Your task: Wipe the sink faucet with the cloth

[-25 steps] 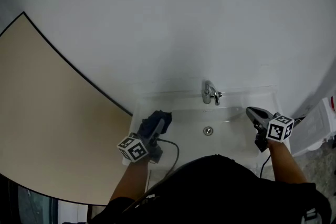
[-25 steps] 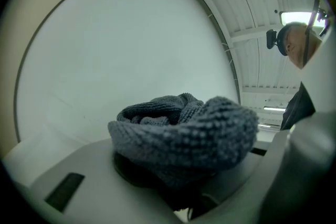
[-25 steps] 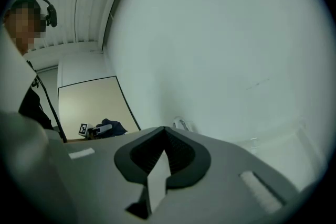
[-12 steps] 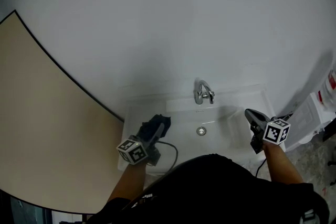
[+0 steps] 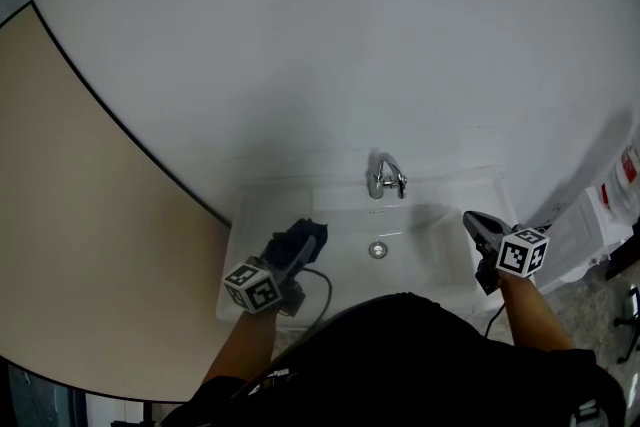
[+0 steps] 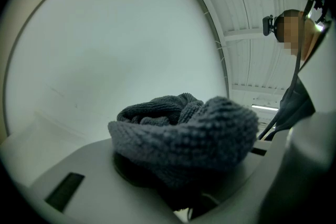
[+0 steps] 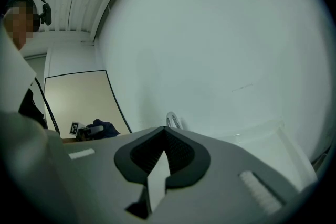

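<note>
A chrome faucet [image 5: 384, 177] stands at the back of a white sink [image 5: 440, 245] against a white wall. My left gripper [image 5: 303, 240] hovers over the sink's left part, shut on a bunched dark grey knitted cloth [image 5: 296, 239]; in the left gripper view the cloth [image 6: 184, 134] fills the space between the jaws. My right gripper [image 5: 472, 221] is over the sink's right part, its jaws shut with nothing in them [image 7: 164, 136]. In the right gripper view the faucet's top [image 7: 172, 119] shows just past the jaws. Both grippers are apart from the faucet.
A beige panel [image 5: 80, 245] with a dark edge fills the left. A white container [image 5: 600, 225] with a red label stands right of the sink. The drain [image 5: 377, 250] lies at the basin's middle. A cable [image 5: 318, 295] trails from the left gripper.
The view has shifted a little; sink and faucet sit slightly further left and lower in the picture. Both grippers keep their places over the sink, the cloth still held.
</note>
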Available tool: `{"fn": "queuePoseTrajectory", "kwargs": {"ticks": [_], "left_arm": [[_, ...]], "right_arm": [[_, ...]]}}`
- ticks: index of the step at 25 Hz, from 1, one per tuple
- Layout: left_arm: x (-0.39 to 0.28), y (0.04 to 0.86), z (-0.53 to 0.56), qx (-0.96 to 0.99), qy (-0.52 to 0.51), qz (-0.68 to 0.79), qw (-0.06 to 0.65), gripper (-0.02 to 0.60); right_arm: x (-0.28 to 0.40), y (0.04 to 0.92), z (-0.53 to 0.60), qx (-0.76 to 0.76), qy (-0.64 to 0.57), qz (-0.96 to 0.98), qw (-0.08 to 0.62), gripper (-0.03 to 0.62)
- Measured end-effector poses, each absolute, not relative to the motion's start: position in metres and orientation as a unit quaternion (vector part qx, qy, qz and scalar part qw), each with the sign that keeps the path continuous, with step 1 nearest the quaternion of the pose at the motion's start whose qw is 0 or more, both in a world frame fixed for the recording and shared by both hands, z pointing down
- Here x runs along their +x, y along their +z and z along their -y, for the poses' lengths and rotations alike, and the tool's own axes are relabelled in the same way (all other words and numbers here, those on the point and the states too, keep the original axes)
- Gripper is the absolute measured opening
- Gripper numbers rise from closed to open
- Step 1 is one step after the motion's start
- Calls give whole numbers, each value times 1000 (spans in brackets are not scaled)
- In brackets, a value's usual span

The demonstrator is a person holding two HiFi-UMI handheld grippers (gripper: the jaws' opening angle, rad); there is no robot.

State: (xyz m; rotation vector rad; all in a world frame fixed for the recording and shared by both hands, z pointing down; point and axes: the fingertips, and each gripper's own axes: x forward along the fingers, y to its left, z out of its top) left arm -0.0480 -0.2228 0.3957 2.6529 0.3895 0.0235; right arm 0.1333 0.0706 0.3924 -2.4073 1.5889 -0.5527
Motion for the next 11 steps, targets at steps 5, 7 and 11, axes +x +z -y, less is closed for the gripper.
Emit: {"fn": "queuePoseTrajectory", "kwargs": {"ticks": [5,7,11], "left_arm": [[-53,399,232,963,8,-138,231,107],[-54,399,233,963,9,-136,233,107],[-55,403,232,962,14,-139,233,107]], "right_arm": [[134,398,-62,-814,-188,-541,94,0],[134,399,-58,-812,-188,-545,93,0],[130,404,-55,-808,-193,-550,88,0]]}}
